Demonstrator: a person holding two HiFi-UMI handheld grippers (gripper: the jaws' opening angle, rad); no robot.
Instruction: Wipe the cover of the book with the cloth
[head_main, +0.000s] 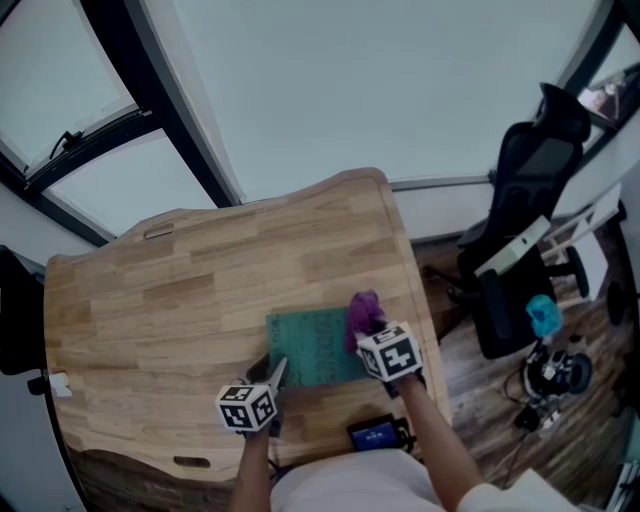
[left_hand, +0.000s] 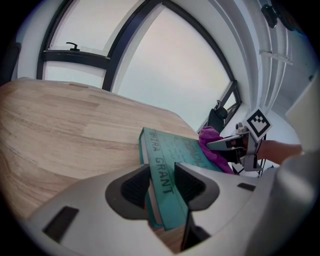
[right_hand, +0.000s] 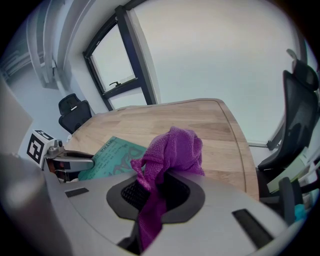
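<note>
Book (head_main: 315, 347) with a teal cover lies on the wooden counter (head_main: 200, 290), and everything else sits around it. In the left gripper view its spine faces the camera, and the capitals "GRANT" run along it (left_hand: 162, 170). The letters before that word are harder to make out, and the darker print on the cover is too small to read.

The left gripper (head_main: 275, 375) is at the book's near left corner. Its jaws are closed on the spine edge (left_hand: 162, 187), one pad on each side of the book. Whether that corner is lifted off the counter cannot be told.

The right gripper (head_main: 362, 340) is at the book's right side. Its jaws are clamped on a purple cloth (right_hand: 172, 150), which bunches up above the jaws (right_hand: 155, 192) and trails down between them. In the head view the cloth (head_main: 365, 312) sits over the book's far right corner. In the left gripper view it (left_hand: 212, 145) rests against the cover at that edge.

A small dark device with a blue screen (head_main: 375, 435) lies on the side of the book nearest the person, at the counter's edge. A black office chair (head_main: 530, 230) stands on the floor well to the right of the book, clear of the counter.
</note>
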